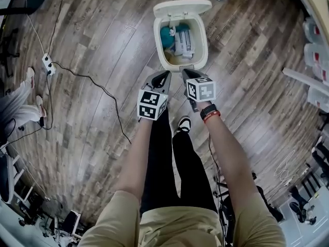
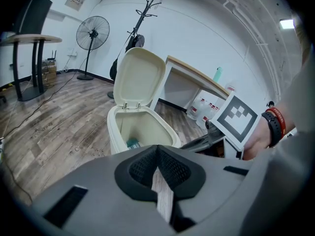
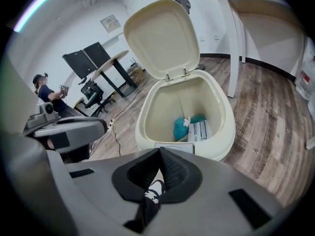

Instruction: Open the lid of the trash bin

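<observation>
**A:** How are the grippers held?

**B:** The left gripper point(image 2: 157, 149) is closed. Its jaws are pressed tip to tip and nothing is held. Only a thin strip of floor point(image 2: 54, 132) is seen under the tips. The right gripper point(image 3: 160, 151) is closed too, and nothing is held in it. A black and white shoe point(image 1: 183, 123) is seen through its small gap.

**A:** Where are they seen from above?

**B:** In the head view both are found in the middle of the frame, side by side and a little apart. Their tips are pointed up the frame. A marker cube point(image 1: 152, 104) is carried on each one. A black and red band point(image 1: 209, 112) is worn on the right wrist.

**A:** And the trash bin?

**B:** The trash bin point(image 1: 158, 48) is seen at the top middle of the head view, very near the tips. Whether it is touched cannot be told. Its lid point(image 1: 182, 7) is lifted and stands open at the far edge. A teal thing point(image 1: 166, 35) and a white packet point(image 1: 185, 42) are seen inside.

**A:** What is seen around it?

**B:** A black cable point(image 1: 87, 78) is laid across the left of the head view, and a white power strip point(image 1: 48, 62) is seen at the upper left. In the left gripper view a fan point(image 2: 92, 33) is seen at the upper left, a coat stand point(image 2: 145, 14) at the top middle, and a table point(image 2: 197, 75) to the right of the lid.
</observation>
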Demonstrator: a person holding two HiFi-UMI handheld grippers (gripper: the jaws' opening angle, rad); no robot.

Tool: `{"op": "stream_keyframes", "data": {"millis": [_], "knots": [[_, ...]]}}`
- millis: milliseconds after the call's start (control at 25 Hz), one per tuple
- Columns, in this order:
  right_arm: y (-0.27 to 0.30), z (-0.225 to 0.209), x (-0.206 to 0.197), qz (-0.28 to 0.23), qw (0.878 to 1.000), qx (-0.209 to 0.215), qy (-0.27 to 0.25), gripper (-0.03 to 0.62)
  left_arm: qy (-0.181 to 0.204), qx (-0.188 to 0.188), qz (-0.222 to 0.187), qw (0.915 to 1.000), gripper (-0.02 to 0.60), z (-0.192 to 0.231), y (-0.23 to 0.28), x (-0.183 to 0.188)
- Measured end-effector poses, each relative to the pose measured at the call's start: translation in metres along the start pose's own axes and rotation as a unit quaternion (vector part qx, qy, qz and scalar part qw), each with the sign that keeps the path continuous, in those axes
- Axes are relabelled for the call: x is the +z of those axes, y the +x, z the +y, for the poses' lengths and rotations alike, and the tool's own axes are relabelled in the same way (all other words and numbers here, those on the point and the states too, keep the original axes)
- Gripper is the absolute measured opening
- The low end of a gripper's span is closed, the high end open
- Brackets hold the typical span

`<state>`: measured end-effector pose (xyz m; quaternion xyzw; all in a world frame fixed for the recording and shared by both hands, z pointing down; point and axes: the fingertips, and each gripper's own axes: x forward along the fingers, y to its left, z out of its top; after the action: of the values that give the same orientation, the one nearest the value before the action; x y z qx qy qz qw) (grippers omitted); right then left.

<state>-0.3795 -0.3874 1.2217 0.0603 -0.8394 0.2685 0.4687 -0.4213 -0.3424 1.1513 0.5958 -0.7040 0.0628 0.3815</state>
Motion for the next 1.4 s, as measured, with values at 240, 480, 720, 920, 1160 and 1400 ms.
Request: {"op": "stream_keyframes", "data": {"millis": [240, 480, 720, 920, 1160, 1400], "knots": [[-0.076, 0.032, 0.036, -0.013, 1.0, -0.008, -0.01, 0.011, -0.014, 0.026, 0.0, 0.9996, 0.023, -0.021, -0.064, 0.048], [-0.174, 0.07, 0.079, -0.04, 0.999, -0.005, -0.001, 0.011, 0.004, 0.036, -0.01, 0.9993, 0.023, -0.062, -0.131, 0.12], [-0.286, 0.122, 0.102, -0.07, 0.997, -0.002, -0.014, 0.011, 0.011, 0.036, -0.029, 0.9989, 0.023, -0.125, -0.205, 0.186], [-0.385, 0.137, 0.117, -0.119, 0.992, -0.023, -0.015, 0.011, -0.008, 0.042, -0.067, 0.9968, 0.023, -0.192, -0.263, 0.237], [-0.482, 0.188, 0.116, -0.164, 0.985, -0.03, -0.049, 0.012, 0.028, 0.06, -0.106, 0.9921, 0.023, -0.256, -0.347, 0.267], [-0.575, 0.222, 0.113, -0.227, 0.97, -0.054, -0.075, 0.012, 0.053, 0.073, -0.149, 0.9847, 0.023, -0.308, -0.419, 0.29]]}}
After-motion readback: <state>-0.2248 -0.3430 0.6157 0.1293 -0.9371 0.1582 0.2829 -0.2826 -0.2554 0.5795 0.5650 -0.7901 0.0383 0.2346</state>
